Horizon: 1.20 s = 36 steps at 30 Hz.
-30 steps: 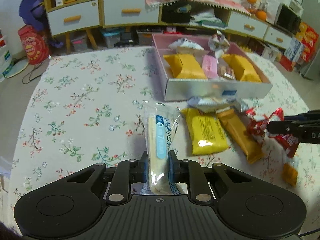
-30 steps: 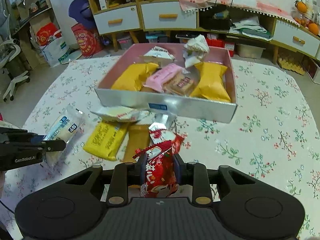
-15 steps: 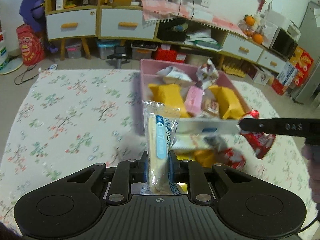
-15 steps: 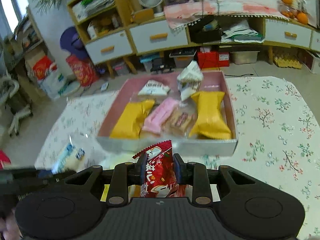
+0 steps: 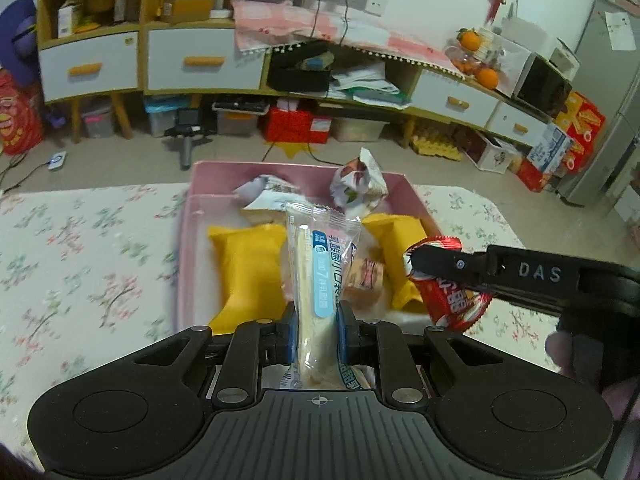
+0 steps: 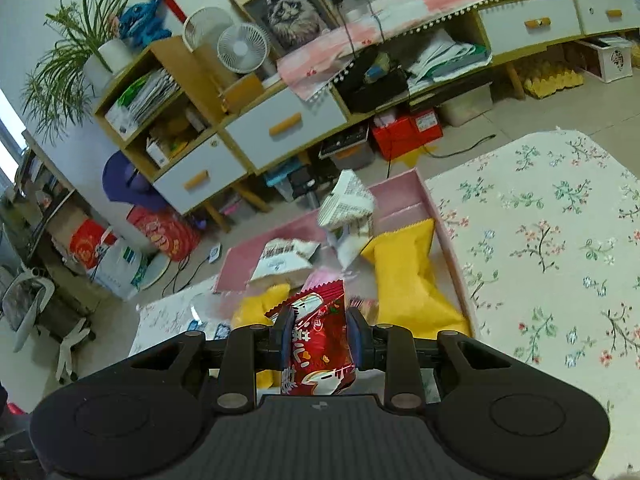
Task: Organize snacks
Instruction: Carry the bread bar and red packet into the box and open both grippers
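My left gripper is shut on a clear bread-stick packet with a blue label and holds it upright over the near part of the pink box. My right gripper is shut on a red snack packet, also seen at the right in the left wrist view, and holds it above the pink box. The box holds two yellow packets, a pink one, a small brown one and white wrappers.
The box stands on a table with a floral cloth. Behind are white drawers with orange handles, shelves, fans and floor clutter. The table's far edge is just beyond the box.
Both grippers rose from the table with their packets and moved forward over the pink box. The loose snacks in front of the box are out of view.
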Tool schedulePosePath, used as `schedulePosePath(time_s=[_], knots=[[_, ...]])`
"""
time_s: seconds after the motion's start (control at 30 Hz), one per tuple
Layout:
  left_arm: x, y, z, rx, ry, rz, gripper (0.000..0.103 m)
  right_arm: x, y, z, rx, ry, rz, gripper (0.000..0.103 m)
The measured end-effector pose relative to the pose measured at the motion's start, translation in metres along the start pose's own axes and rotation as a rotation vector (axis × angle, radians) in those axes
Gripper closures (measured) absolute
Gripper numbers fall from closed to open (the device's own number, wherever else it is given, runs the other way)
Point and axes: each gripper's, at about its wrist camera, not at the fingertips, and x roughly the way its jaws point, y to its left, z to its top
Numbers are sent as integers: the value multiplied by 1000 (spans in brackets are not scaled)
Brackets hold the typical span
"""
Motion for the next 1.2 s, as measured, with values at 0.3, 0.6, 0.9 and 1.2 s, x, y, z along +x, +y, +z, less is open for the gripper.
schedulePosePath(time_s=[0.3,0.6,0.9,1.2], knots=[[39,2,4,-29,-3,-13,87,13,-16,2,62,-30,-3,103],[57,2,9,5,-62,17,87,21,-14,-2,48,-33,-29,103],[64,-8,7,53,-70,-51,82,20,-21,0,63,-41,-64,101],[42,-2,2,61,-74,-14,67,13,-17,1,41,-45,-60,78]])
